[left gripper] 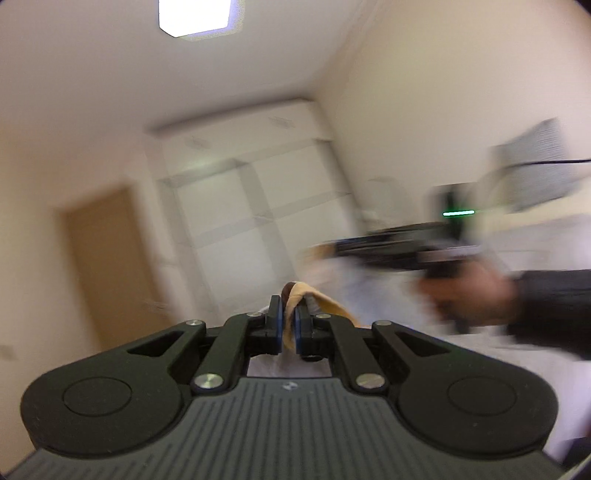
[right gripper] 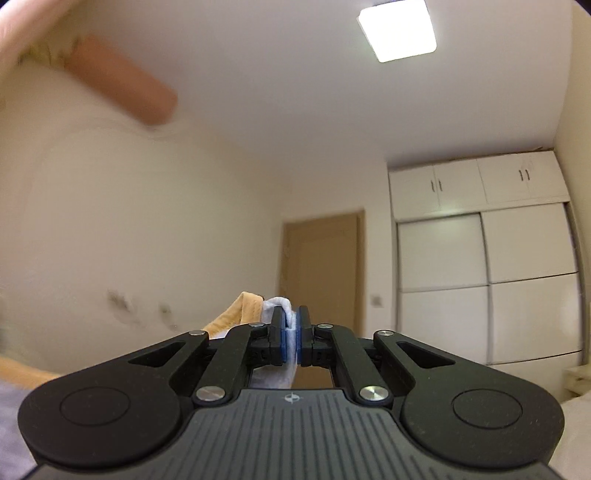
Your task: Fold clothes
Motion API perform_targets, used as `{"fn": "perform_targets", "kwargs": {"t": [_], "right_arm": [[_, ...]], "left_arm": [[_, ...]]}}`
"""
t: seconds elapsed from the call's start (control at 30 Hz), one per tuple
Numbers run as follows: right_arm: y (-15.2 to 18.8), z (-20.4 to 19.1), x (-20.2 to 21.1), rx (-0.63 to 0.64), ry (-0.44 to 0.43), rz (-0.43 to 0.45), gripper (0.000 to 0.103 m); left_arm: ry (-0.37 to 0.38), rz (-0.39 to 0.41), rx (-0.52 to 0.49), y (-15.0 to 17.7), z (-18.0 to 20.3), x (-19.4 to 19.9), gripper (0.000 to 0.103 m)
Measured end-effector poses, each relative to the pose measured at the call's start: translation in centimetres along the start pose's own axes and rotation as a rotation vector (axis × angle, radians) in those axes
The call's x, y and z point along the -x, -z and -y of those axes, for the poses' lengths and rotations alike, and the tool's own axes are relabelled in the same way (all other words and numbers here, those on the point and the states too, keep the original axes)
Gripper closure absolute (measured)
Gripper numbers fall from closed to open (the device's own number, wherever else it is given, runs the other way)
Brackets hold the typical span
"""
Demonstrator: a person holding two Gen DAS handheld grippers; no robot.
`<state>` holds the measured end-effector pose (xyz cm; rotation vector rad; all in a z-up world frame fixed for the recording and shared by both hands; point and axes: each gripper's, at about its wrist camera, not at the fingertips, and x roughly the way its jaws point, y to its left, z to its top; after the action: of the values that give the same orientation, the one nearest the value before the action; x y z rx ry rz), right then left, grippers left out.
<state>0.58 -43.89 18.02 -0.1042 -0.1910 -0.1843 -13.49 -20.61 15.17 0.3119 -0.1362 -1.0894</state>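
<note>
My left gripper point(left gripper: 289, 314) points level and is shut on a fold of the garment point(left gripper: 325, 301), a white cloth with a yellow-orange trim that rises just past the fingertips. In the right wrist view my right gripper point(right gripper: 294, 326) has white cloth of the same garment point(right gripper: 279, 306) squeezed between its blue pads, and the yellow trim hangs off to the left. The left wrist view also shows the right gripper point(left gripper: 325, 249), blurred, at the right. A hand point(left gripper: 469, 295) in a dark sleeve holds it. The rest of the garment is hidden below both grippers.
A white wardrobe point(right gripper: 487, 280) with sliding doors and a wooden door point(right gripper: 323, 266) stand at the far wall. A ceiling lamp point(right gripper: 399, 31) glows overhead. A blurred pinkish-brown shape point(right gripper: 122, 85) fills the upper left. A pale surface point(right gripper: 576, 410) shows at the lower right.
</note>
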Motion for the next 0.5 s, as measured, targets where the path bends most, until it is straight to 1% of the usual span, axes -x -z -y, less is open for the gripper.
{"fn": "perform_targets", "kwargs": {"t": [0.03, 0.07, 0.1, 0.13, 0.17, 0.2, 0.27, 0.3, 0.33, 0.37, 0.4, 0.43, 0.47, 0.5], "right_arm": [[1.3, 1.1, -0.7, -0.006, 0.002, -0.063, 0.069], [2.6, 2.0, -1.1, -0.011, 0.018, -0.135, 0.044], [4.1, 3.3, -1.0, -0.022, 0.050, -0.196, 0.039], [5.7, 5.1, -0.5, -0.039, 0.087, -0.246, 0.040], [7.3, 6.8, 0.0, -0.056, 0.125, -0.295, 0.040], [8.4, 8.6, 1.4, -0.082, 0.166, -0.332, 0.040], [10.1, 10.6, 4.6, -0.131, 0.232, -0.381, 0.040], [11.0, 11.0, 6.4, -0.153, 0.259, -0.410, 0.040], [11.8, 11.3, 8.3, -0.179, 0.285, -0.435, 0.040], [12.9, 11.3, 10.2, -0.211, 0.307, -0.463, 0.040], [13.9, 10.8, 13.6, -0.250, 0.324, -0.492, 0.040], [15.0, 9.3, 17.5, -0.285, 0.335, -0.519, 0.040], [16.2, 8.0, 19.7, -0.320, 0.340, -0.546, 0.040], [17.4, 7.3, 21.1, -0.358, 0.342, -0.575, 0.040]], "left_arm": [[0.092, -0.040, 0.041, 1.3, 1.8, -1.8, 0.098], [0.181, -0.100, 0.072, 2.8, 3.7, -4.1, 0.095], [0.266, -0.169, 0.093, 4.5, 5.6, -6.6, 0.090], [0.341, -0.239, 0.112, 6.2, 7.6, -8.7, 0.088], [0.406, -0.311, 0.128, 8.2, 9.4, -10.6, 0.088], [0.453, -0.367, 0.141, 9.9, 10.8, -11.9, 0.088], [0.493, -0.431, 0.159, 12.2, 11.5, -12.9, 0.087], [0.498, -0.448, 0.168, 13.0, 11.2, -13.1, 0.086], [0.492, -0.453, 0.178, 13.6, 10.7, -13.0, 0.078], [0.478, -0.459, 0.192, 14.3, 9.6, -12.8, 0.072], [0.457, -0.464, 0.209, 15.0, 8.2, -12.4, 0.064], [0.430, -0.475, 0.223, 15.6, 7.0, -11.8, 0.064], [0.394, -0.490, 0.230, 16.0, 5.3, -11.4, 0.065], [0.354, -0.505, 0.233, 16.3, 3.0, -11.3, 0.065]]}}
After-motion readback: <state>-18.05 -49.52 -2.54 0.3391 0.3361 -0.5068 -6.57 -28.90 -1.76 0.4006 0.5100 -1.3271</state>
